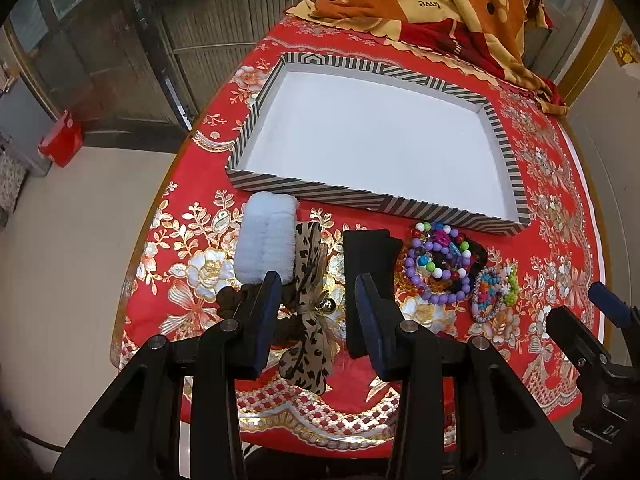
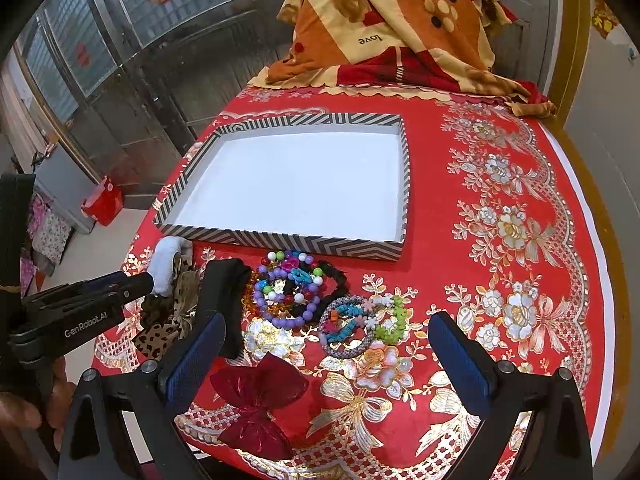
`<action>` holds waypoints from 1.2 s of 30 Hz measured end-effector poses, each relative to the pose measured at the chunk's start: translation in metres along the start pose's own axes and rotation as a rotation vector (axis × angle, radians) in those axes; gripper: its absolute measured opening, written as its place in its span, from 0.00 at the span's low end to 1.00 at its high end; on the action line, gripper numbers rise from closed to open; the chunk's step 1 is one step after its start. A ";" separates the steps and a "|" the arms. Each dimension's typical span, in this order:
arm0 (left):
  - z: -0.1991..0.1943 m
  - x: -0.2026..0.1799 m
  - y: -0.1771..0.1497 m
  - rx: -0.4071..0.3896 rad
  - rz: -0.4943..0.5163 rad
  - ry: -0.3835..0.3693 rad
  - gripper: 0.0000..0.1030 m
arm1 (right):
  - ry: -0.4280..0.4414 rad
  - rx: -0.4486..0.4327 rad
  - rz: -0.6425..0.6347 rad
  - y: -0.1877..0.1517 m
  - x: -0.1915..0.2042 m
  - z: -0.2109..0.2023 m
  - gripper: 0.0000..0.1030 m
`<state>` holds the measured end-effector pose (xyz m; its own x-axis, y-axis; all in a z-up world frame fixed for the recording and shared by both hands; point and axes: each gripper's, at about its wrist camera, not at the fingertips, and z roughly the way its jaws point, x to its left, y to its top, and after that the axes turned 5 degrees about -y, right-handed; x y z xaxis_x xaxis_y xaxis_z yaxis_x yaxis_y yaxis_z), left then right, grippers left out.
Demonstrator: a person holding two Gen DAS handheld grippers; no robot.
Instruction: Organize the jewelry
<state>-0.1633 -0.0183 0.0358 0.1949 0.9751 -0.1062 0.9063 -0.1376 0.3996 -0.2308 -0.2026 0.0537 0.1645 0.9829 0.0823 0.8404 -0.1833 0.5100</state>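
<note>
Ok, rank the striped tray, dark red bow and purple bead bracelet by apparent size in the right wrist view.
1. striped tray, clearly largest.
2. dark red bow, though it lies nearest the camera, which inflates it.
3. purple bead bracelet, so its rank against the bow is unsure.

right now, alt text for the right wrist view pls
An empty striped tray sits on a red floral tablecloth, with bead bracelets and a red bow before it. The right gripper hovers open above them.

Worktop (image 2: pixel 520 168) under a red, gold-flowered cloth.
A striped shallow box (image 2: pixel 404 184) lies mid-worktop; near it sit beaded bracelets (image 2: pixel 288 296), a leopard-print bow (image 1: pixel 308 320), a white scrunchie (image 1: pixel 264 240), a red bow (image 2: pixel 256 408); a folded blanket (image 2: pixel 380 28) lies far.
</note>
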 end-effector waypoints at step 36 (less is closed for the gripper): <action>0.004 0.013 -0.004 0.026 -0.026 -0.007 0.37 | -0.019 0.051 -0.015 -0.005 0.009 0.010 0.98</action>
<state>-0.1627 -0.0058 0.0291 0.1737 0.9771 -0.1226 0.9206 -0.1169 0.3727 -0.2281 -0.1929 0.0434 0.1612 0.9852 0.0582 0.8681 -0.1696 0.4666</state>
